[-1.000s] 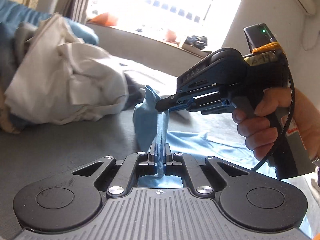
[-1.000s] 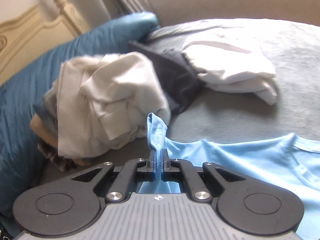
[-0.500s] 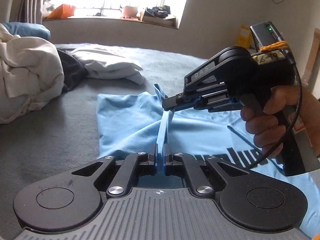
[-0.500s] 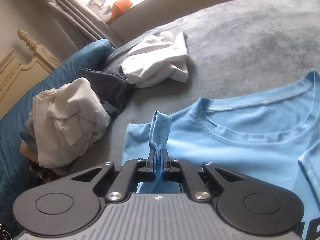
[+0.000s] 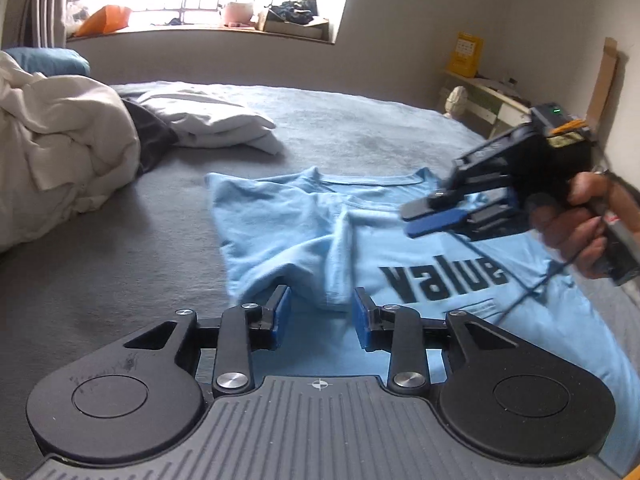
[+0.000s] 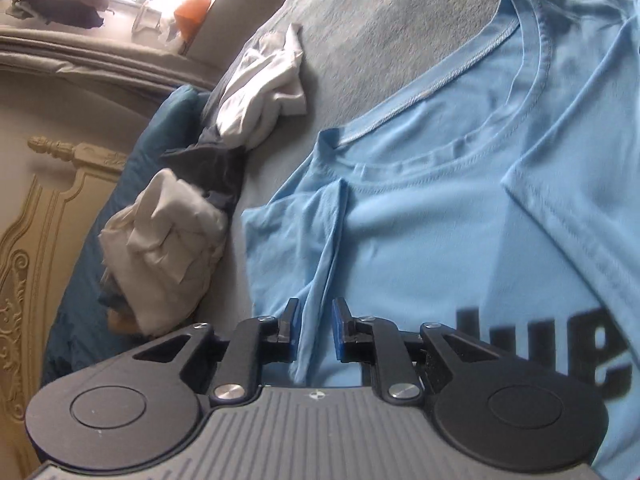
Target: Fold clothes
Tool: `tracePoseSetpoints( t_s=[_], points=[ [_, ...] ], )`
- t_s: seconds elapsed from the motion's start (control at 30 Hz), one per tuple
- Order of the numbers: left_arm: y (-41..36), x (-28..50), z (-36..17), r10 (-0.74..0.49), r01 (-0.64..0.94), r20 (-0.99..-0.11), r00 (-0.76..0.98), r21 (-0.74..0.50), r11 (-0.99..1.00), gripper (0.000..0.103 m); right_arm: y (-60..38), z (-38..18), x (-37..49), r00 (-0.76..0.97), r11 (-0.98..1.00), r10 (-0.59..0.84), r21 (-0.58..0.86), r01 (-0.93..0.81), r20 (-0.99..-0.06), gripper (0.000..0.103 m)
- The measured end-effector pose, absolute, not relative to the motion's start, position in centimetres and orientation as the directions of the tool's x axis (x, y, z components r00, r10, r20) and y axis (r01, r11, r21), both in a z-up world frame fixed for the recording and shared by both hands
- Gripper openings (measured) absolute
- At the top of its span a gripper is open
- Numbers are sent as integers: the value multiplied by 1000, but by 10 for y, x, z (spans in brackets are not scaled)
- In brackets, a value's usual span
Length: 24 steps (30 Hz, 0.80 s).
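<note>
Light blue T-shirt (image 5: pixel 304 224) flat on grey bed cover (image 5: pixel 360 128), print up. Left gripper (image 5: pixel 322 314) jaws opening, ridge of shirt fabric loose between pads, unpinched. Right gripper (image 6: pixel 316 330) jaws opening, fabric fold between, released. White clothes heap (image 5: pixel 52 144) at 9 o'clock.

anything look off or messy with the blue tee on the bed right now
Yes. The light blue t-shirt lies print-up on the grey bed, but a raised ridge of bunched fabric runs down its left side, so it is not flat.
</note>
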<state>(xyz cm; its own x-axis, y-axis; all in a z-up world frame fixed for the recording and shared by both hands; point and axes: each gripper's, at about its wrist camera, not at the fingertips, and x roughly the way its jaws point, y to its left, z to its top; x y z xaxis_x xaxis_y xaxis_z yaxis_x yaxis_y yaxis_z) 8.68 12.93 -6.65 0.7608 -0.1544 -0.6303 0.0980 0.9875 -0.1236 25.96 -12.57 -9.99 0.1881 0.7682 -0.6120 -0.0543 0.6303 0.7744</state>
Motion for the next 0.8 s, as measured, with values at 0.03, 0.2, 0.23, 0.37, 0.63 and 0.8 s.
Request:
tracePoseSetpoints(
  t_s=[0.03,0.2,0.23,0.37,0.63,0.8],
  points=[
    [133,90,-69,-111,79,-643,758,-77,994,33,-122,-98,253,169,628,773,777,-57,-612,30],
    [138,105,-97,21,8,-677,735,40,999,33,-86,-110,227,146,654,754,752,-77,-641,31],
    [139,107,-101,31,-7,-678,735,39,999,33,-80,-114,224,138,653,755,754,-76,-641,31],
    [145,105,-103,32,-73,-670,741,-32,997,33,-63,-126,218,118,663,747,747,-49,-655,31],
    [147,102,-107,69,-105,-657,751,-15,994,33,-53,-132,213,130,676,733,736,-32,-668,4],
    [156,97,-107,76,-151,-665,743,-56,987,33,-61,-113,202,149,705,707,705,-70,-692,3]
  ],
)
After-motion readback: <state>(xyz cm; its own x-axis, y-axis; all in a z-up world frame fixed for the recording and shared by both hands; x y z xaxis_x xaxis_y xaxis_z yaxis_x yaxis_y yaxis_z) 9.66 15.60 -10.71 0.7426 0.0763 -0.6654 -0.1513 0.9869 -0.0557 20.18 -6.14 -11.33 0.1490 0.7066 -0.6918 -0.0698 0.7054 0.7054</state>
